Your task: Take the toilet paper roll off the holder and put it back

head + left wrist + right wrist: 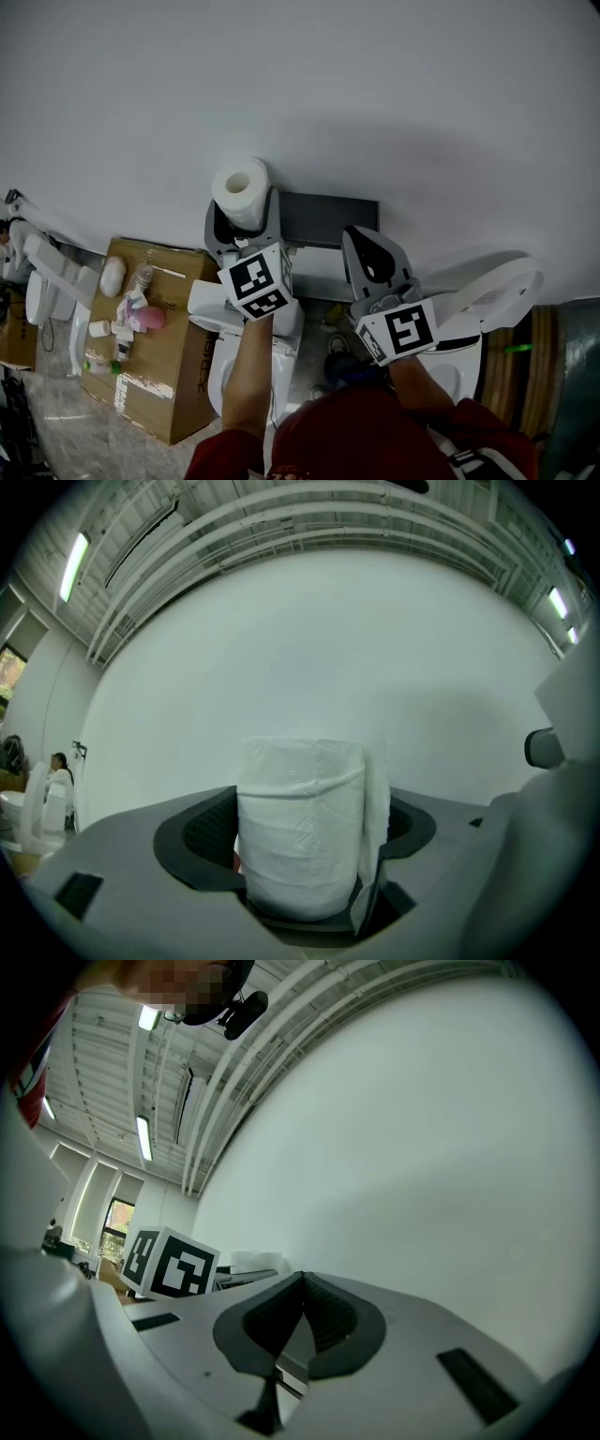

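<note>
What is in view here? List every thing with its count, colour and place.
toilet paper roll: one, white, between the left gripper's jaws, in front of the wall
wall: one, white, fills the background
panel: one, dark grey, on the wall just right of the roll
cardboard box: one, brown, on the floor at left
small items: several, pink and white, on top of the box
toilets: two, white, below the grippers
other fixtures: white, far left, count unclear
left gripper: one, grey, shut on the roll
right gripper: one, grey, jaws together, empty, right of the roll
forearm: one, bare, behind the left gripper
garment: red, bottom edge
</note>
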Action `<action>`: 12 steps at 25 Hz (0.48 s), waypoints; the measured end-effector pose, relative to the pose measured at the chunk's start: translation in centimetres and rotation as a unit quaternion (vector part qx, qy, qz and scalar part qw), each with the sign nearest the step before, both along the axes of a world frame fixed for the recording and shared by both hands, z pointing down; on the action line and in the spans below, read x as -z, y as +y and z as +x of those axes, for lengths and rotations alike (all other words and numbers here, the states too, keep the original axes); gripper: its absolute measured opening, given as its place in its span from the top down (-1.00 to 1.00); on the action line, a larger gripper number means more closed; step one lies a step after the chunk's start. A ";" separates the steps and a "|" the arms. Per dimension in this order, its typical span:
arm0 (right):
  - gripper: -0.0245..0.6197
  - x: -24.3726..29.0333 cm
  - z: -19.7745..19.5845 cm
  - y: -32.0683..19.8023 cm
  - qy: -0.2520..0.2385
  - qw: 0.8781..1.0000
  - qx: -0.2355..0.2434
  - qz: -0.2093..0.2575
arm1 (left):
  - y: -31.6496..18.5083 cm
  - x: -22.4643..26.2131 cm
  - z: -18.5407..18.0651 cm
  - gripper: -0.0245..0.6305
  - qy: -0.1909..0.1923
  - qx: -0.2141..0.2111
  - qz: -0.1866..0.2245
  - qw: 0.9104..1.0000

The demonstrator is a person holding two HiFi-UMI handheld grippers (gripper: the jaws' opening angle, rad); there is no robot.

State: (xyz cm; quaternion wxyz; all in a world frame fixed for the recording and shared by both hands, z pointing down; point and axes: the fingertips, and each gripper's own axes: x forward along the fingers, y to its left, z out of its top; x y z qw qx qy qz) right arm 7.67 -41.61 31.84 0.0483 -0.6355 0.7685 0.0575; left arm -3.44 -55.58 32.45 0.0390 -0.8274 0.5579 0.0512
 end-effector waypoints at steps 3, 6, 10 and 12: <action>0.90 -0.1 -0.2 0.0 0.000 1.000 0.002 -0.001 | -0.1 -0.2 -0.1 -0.39 0.002 0.004 -0.004 1.000; 0.90 -0.1 0.0 -0.1 -0.001 1.000 0.002 -0.002 | -0.2 -0.3 0.0 -0.39 -0.005 0.007 -0.003 1.000; 0.90 0.0 0.1 0.1 0.000 1.000 0.001 -0.003 | -0.1 -0.3 0.0 -0.39 -0.010 0.005 -0.003 1.000; 0.90 0.0 0.1 0.1 0.000 1.000 0.001 -0.003 | 0.0 -0.2 0.2 -0.39 -0.011 -0.001 -0.003 1.000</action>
